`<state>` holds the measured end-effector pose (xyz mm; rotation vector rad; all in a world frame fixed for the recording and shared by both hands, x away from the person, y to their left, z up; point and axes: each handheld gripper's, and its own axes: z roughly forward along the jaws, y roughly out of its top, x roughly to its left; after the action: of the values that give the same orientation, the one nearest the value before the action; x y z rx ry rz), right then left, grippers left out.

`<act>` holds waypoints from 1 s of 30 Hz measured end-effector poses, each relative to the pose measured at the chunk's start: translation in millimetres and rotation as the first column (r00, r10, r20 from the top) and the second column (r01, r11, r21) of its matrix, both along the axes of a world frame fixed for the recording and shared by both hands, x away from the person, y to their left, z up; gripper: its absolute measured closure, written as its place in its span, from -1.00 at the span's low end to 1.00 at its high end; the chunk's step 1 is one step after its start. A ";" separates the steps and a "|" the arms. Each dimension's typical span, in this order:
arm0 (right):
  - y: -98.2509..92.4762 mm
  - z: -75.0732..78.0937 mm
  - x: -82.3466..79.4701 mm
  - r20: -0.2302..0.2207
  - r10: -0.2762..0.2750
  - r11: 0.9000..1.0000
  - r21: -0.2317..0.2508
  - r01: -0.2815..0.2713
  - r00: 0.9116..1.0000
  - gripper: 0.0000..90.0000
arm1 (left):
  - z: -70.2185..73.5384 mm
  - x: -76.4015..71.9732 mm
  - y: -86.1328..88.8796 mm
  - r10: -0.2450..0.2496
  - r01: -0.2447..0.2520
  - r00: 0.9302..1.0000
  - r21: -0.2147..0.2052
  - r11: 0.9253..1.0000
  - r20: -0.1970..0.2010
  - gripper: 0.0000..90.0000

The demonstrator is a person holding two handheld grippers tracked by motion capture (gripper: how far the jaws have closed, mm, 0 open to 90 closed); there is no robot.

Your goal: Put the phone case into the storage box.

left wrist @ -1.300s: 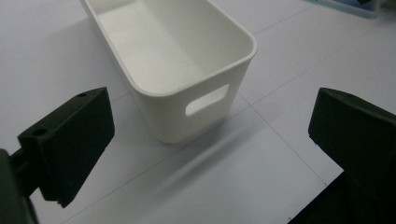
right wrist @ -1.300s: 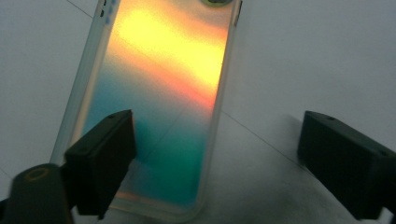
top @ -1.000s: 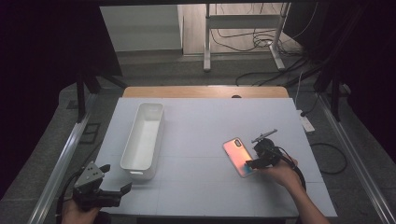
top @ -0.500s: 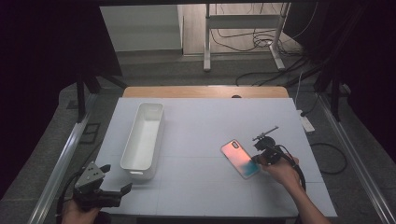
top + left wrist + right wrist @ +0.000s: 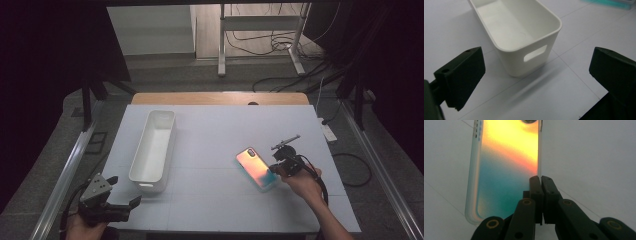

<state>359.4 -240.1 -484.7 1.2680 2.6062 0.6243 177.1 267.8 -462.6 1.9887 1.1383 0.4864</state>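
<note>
Right jaws clamped on the phone's long edge

High view: the phone lies on the surface, right gripper at its edge, tray well apart. Left gripper view: left gripper jaws are spread, empty. Right gripper view: jaws, having just closed, are pinched on the edge; lifting is judged next.
</note>
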 end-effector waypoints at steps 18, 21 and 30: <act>-8.7 22.9 -7.4 0.100 -0.018 0.996 0.093 0.008 0.995 0.95 | 0.0 2.1 3.6 -0.009 0.008 1.000 -0.042 0.999 -0.018 -0.96; -9.9 26.1 -8.7 0.123 -0.020 0.995 0.100 0.008 0.992 0.95 | 0.3 2.4 2.8 -0.017 0.016 1.000 -0.039 0.999 -0.021 -0.97; -11.1 36.5 -13.1 0.161 -0.032 0.989 0.146 0.008 0.986 0.96 | 2.8 5.8 1.5 -0.020 0.018 1.000 -0.085 0.996 -0.021 -1.00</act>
<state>346.3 -251.1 -448.2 1.2247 2.4505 0.8893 182.9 269.3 -459.8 1.9338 1.1347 0.4005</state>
